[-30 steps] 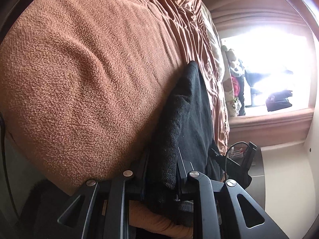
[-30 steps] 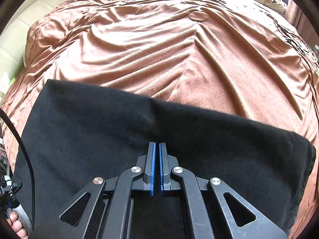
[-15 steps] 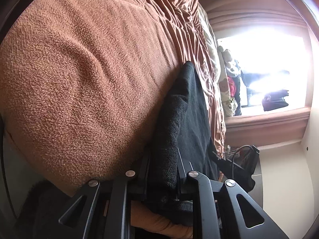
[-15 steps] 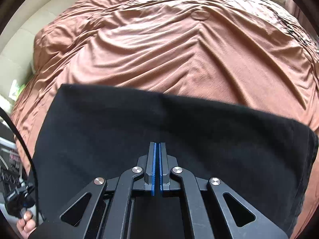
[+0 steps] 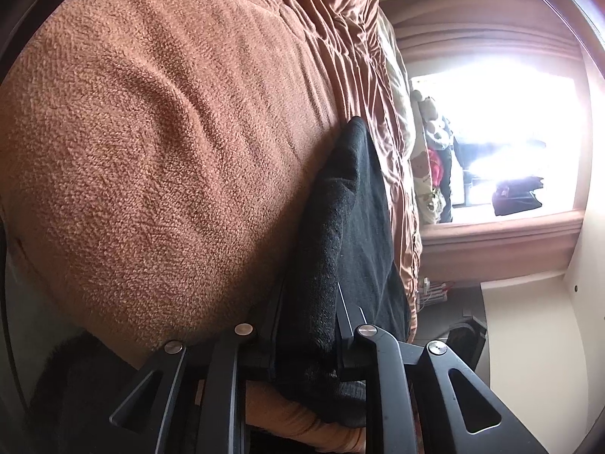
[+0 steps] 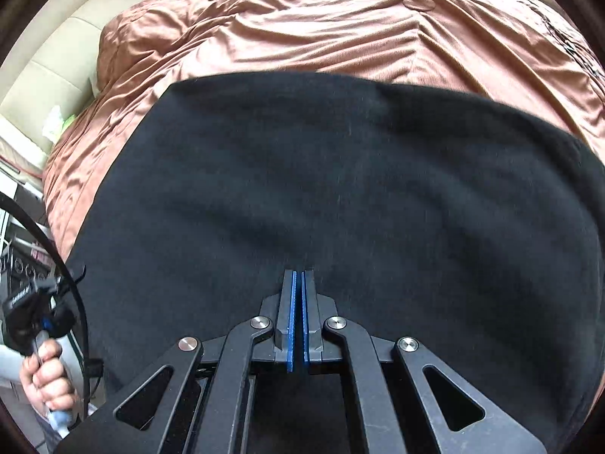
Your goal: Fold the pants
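The black pants (image 6: 302, 170) lie spread flat on a brown bedspread (image 6: 302, 30) and fill most of the right wrist view. My right gripper (image 6: 298, 273) is shut just above them, its blue pads together with nothing between. At the left, a hand (image 6: 45, 374) holds the other gripper at the pants' side edge. In the left wrist view my left gripper (image 5: 310, 295) is shut on a thick fold of the pants (image 5: 363, 227), which stretch away along the fuzzy bedspread (image 5: 151, 132).
A cream padded headboard (image 6: 49, 75) borders the bed at the far left. In the left wrist view a bright window (image 5: 510, 132) with soft toys (image 5: 427, 174) beside it sits past the bed, and a pale wall (image 5: 529, 321) below.
In the right wrist view the pants have slid up and to the right and now fill more of the picture. The left gripper's hold on the fold looks the same.
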Demonstrator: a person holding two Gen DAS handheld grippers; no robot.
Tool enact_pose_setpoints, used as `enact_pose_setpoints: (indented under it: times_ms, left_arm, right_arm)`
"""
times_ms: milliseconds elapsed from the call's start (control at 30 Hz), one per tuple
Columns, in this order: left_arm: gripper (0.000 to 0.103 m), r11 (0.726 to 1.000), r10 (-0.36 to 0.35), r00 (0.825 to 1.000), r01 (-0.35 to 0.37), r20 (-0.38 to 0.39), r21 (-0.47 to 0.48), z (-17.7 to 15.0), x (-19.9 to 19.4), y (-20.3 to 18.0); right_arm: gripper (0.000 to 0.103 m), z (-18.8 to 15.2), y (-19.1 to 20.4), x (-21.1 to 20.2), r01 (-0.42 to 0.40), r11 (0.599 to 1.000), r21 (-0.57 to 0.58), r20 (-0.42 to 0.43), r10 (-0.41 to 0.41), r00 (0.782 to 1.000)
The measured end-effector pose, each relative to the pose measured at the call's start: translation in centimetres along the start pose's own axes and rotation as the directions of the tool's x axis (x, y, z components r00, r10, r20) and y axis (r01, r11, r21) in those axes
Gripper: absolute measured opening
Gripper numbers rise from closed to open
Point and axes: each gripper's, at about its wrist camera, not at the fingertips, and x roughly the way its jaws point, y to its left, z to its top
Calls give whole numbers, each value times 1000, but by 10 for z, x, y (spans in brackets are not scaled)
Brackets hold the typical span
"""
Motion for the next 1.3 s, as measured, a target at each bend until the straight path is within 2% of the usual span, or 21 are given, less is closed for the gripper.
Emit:
enact_pose_setpoints:
  times_ms: [300, 467, 767, 967, 1167, 1300]
  left_arm:
    - [24, 1000, 0, 1000, 0, -2, -3, -1, 2, 1]
    - [24, 1000, 1, 1000, -1, 8, 7, -3, 1, 0]
    - [24, 1000, -5, 1000, 5, 11, -5, -5, -1, 2]
    - [24, 1000, -3, 1000, 3, 9, -9, -5, 0, 2]
    - [24, 1000, 4, 1000, -4, 10, -17, -2, 3, 1]
    - [24, 1000, 9, 1000, -9, 16, -20, -1, 4, 0]
  right_arm:
    - [0, -46, 5, -22, -58, 998, -15, -28, 58, 998]
    - [0, -61, 13, -31, -57, 997, -52, -44, 55, 998]
    - [0, -36, 7, -37, -2, 999, -44, 7, 2, 1000]
    - [0, -7, 6, -12, 29, 999, -28, 3, -29, 1000]
    - [0, 11, 2, 2, 61, 998, 6, 34, -61, 998]
    - [0, 24, -5, 9, 54, 998, 34, 45, -56, 997]
